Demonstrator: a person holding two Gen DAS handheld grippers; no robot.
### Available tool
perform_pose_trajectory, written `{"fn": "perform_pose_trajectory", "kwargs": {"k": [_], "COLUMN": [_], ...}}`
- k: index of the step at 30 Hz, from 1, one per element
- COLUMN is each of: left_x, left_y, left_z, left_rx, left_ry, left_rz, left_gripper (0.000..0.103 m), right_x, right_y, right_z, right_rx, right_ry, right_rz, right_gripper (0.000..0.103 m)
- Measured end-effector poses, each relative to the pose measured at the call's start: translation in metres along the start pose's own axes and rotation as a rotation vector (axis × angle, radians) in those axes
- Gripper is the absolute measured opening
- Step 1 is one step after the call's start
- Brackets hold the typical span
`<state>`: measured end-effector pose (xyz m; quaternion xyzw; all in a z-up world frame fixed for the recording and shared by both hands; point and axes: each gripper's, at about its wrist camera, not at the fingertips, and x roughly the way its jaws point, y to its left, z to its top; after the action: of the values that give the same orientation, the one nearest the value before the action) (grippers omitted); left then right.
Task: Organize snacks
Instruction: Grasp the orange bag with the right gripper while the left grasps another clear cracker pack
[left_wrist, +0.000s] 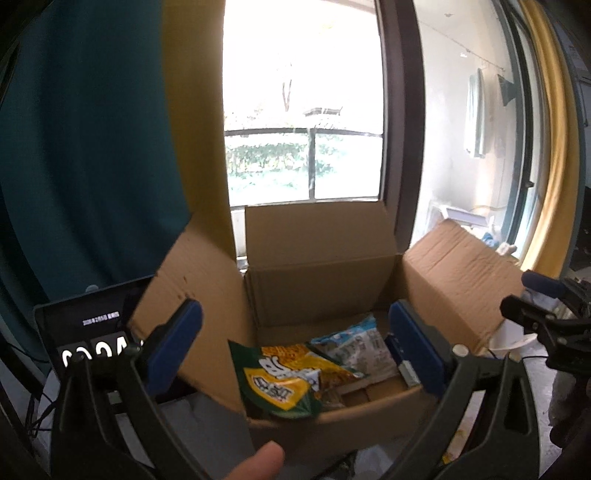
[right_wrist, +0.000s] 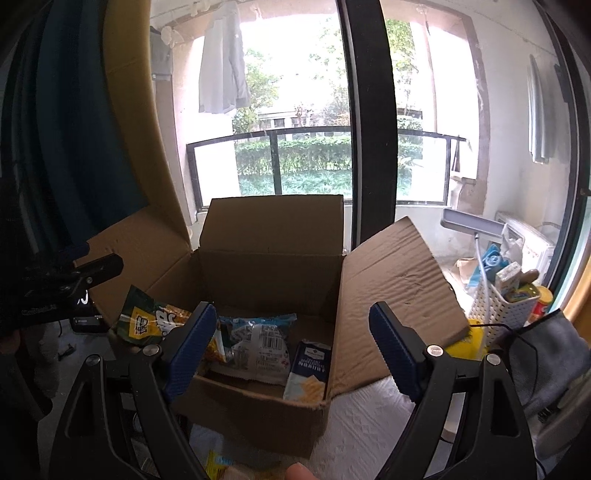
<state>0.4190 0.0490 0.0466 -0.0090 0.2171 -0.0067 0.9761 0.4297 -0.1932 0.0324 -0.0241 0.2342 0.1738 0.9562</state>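
An open cardboard box (left_wrist: 325, 291) (right_wrist: 269, 402) stands in front of both grippers with its flaps spread. A green and yellow snack bag (left_wrist: 280, 384) (right_wrist: 147, 325) leans over its near-left rim, free of any pads. Inside lie a blue and white packet (left_wrist: 358, 343) (right_wrist: 255, 339) and a blue cracker pack (right_wrist: 310, 373) upright against the right wall. My left gripper (left_wrist: 295, 347) (right_wrist: 85, 273) hovers over the box's near-left side, wide open and holding nothing. Just before the front wall, my right gripper (right_wrist: 293, 349) (left_wrist: 535, 317) is open and holds nothing.
A dark tablet (left_wrist: 88, 332) showing digits stands left of the box. A white perforated basket (right_wrist: 495, 306) with items and a grey cloth (right_wrist: 554, 354) sit to the right. A white towel (right_wrist: 369, 417) covers the table, with a yellow packet (right_wrist: 218, 461) near its front. Window and balcony are behind.
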Motion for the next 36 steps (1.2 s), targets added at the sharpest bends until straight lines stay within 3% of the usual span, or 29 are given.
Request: {"fn": "perform_pose_trajectory", "kwargs": {"k": [16,36], "left_x": [-0.067,-0.091], "left_y": [-0.035,-0.062], "left_z": [-0.039,-0.105], "left_rx": [0.036,0.039], "left_ry": [-0.013,0.101], "left_rz": [-0.055,-0.080], "left_gripper": [0.102,0.102], "right_x": [-0.079,-0.093], "right_y": [-0.003,-0.021], "right_z": [-0.040,-0.137], "right_rx": [0.025,0.101], "right_ry": [-0.003,0.191], "right_rz": [-0.037,-0.024], "right_gripper": [0.087,0.087]}}
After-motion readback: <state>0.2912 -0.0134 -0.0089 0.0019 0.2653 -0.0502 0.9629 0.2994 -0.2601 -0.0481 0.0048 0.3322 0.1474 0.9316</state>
